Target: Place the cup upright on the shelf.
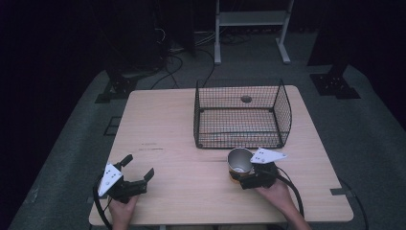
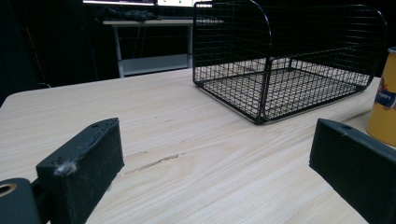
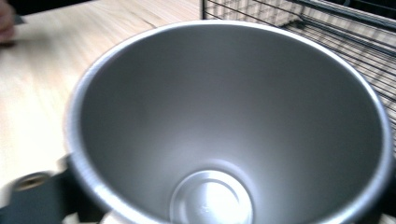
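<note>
The cup [image 1: 239,163] is silver-grey inside and yellow-orange outside with a small blue mark. The basket [image 1: 242,115] is black wire mesh. The table [image 1: 158,129] is pale wood grain. Both grippers, left [image 1: 136,168] and right [image 1: 253,178], are black with white plates.

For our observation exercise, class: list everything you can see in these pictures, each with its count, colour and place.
cup: one, silver inside, yellow-orange outside, standing open end up on the table's near right, in front of the basket.
basket: one, black wire, far middle of the table, nothing inside it.
table: one, pale wood, centre of the floor.
stand: one, white, on the floor beyond the table.
cables: several, black, on the floor behind the table.
left gripper: one, black with a grey plate, near left, fingers apart, holding nothing.
right gripper: one, black with a grey plate, at the cup; its grip is hard to tell.
</note>
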The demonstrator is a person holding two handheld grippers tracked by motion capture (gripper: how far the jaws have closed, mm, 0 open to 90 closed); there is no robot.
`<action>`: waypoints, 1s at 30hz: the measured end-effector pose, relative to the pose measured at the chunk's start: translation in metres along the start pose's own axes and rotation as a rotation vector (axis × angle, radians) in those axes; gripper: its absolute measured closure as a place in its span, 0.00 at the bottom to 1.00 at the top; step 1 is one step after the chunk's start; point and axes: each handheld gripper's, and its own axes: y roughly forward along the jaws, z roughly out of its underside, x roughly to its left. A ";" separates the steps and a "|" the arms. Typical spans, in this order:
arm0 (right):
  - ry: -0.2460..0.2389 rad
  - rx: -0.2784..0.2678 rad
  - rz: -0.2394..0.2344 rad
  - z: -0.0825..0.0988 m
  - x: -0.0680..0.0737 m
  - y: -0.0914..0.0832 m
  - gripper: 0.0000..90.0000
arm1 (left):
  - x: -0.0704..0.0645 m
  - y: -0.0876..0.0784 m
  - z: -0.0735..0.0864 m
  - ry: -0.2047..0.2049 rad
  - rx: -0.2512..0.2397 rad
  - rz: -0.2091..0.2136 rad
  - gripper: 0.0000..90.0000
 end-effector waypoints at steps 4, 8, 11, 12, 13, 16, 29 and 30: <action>0.002 0.005 -0.021 -0.003 0.001 -0.002 0.15 | 0.000 0.000 0.000 -0.003 -0.002 -0.001 0.02; -0.017 0.024 -0.038 -0.009 0.000 -0.006 0.15 | 0.000 0.000 0.000 -0.001 -0.001 -0.001 0.02; -0.019 0.036 -0.065 -0.015 -0.003 -0.010 0.15 | 0.000 0.000 0.000 0.000 0.000 0.000 0.02; -0.020 0.037 -0.072 -0.017 -0.004 -0.011 0.15 | 0.000 0.000 0.000 -0.001 0.000 0.000 0.02; -0.020 0.037 -0.072 -0.017 -0.004 -0.011 0.15 | 0.000 0.000 0.000 -0.001 0.000 0.000 0.02; -0.016 0.035 -0.088 -0.025 -0.009 -0.017 0.15 | 0.000 0.000 0.000 0.003 0.003 0.000 0.02; -0.017 0.016 -0.134 -0.054 -0.023 -0.030 0.15 | 0.000 0.000 0.000 0.001 0.003 0.000 0.02; -0.015 0.016 -0.137 -0.056 -0.023 -0.030 0.15 | 0.000 0.000 0.000 0.001 0.003 0.000 0.02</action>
